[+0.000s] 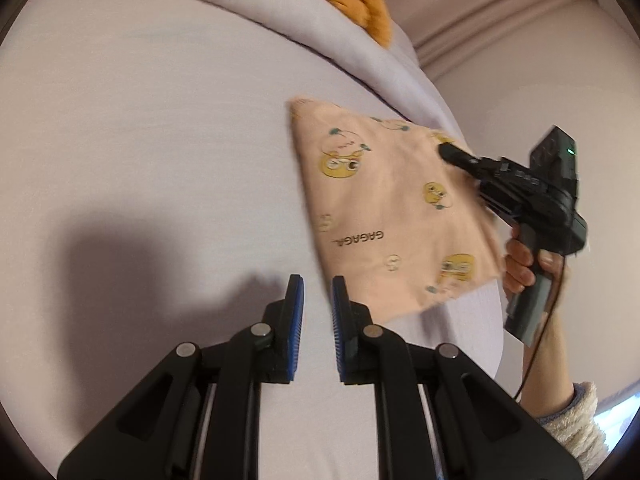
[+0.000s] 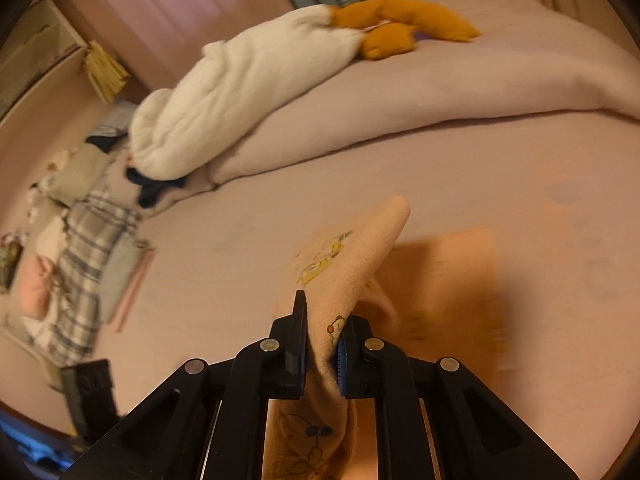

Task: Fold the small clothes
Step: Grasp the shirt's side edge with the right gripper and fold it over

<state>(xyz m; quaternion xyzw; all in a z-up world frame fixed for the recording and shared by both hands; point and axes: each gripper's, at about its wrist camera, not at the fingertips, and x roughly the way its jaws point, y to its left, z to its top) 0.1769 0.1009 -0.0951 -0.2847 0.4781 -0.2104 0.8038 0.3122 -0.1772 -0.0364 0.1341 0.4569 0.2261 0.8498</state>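
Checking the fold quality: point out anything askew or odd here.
The peach printed garment lies skewed on the lilac bedsheet, one edge bunched and lifted in the shut right gripper. The left gripper is open and holds nothing. Nothing looks spilled or damaged.

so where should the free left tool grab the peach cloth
Take the near corner of the peach cloth, coming in low from the left tool's own side. That corner lies flat on the bed just ahead, while the right tool holds the far edge.

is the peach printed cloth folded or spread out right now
Folded: the peach cartoon-print cloth lies as a compact doubled panel on the lilac bedsheet, one edge pinched in the right gripper.
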